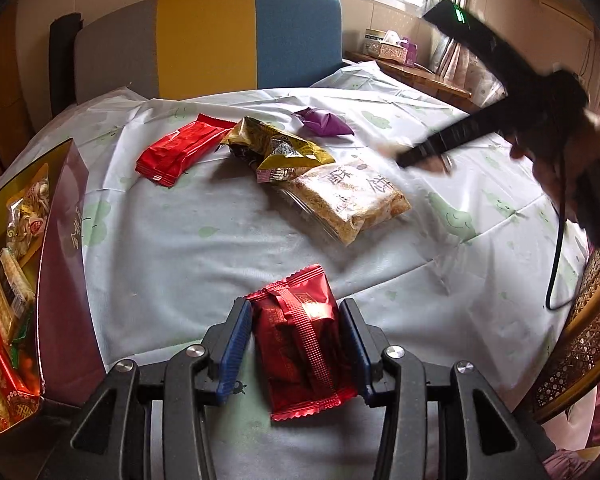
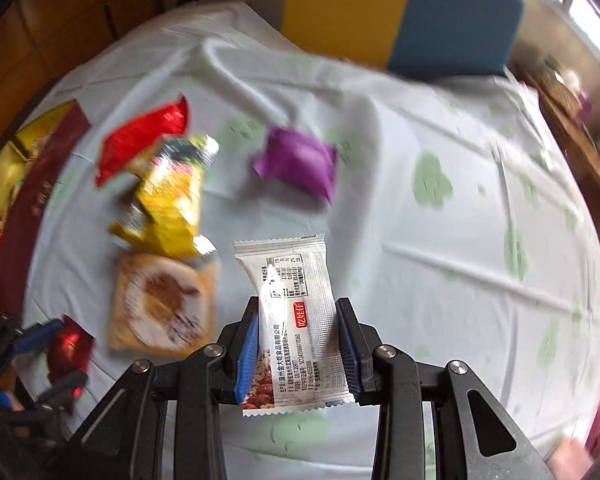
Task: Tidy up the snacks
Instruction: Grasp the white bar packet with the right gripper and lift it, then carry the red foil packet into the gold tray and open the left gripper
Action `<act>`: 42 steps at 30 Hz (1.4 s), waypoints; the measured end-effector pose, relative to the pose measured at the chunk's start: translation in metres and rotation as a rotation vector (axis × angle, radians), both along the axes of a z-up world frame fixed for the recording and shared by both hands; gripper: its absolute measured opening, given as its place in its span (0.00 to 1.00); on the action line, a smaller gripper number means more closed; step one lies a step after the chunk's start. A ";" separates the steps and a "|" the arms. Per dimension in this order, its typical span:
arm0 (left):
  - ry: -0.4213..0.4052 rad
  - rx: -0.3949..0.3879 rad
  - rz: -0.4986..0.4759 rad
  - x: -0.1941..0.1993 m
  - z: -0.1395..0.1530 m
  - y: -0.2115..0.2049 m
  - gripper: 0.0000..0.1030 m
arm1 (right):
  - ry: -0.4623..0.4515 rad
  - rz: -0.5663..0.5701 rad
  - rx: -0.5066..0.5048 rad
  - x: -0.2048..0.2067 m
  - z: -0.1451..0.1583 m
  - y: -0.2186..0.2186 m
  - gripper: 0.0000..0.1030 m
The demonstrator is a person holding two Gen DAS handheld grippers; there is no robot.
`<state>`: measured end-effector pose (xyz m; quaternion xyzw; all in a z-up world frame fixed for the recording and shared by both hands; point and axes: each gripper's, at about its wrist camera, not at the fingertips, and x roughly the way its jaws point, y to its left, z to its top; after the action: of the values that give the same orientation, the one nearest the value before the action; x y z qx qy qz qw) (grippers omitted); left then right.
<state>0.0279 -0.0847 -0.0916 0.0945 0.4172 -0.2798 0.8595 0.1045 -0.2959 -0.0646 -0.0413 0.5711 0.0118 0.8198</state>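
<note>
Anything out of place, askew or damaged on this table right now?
Nothing looks damaged or spilled. Loose snacks lie in an untidy overlap mid-table: the yellow bag rests partly on the biscuit pack and against the red pack. The purple packet lies apart. The tablecloth is creased.

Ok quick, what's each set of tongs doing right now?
Left tongs: closed on the dark red snack packet.
Right tongs: closed on the white snack packet.

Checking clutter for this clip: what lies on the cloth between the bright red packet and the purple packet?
The crumpled yellow packet lies between the bright red packet and the purple packet, against the red one. The left wrist view shows it.
</note>
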 end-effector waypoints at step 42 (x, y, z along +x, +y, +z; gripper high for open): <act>0.090 -0.289 0.492 0.103 0.111 0.200 0.39 | -0.009 0.058 -0.087 -0.008 -0.020 0.010 0.36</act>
<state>0.1312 0.1155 0.0192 -0.1453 0.4211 -0.1235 0.8867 0.0962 -0.2863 -0.0847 -0.0935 0.5659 0.0105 0.8191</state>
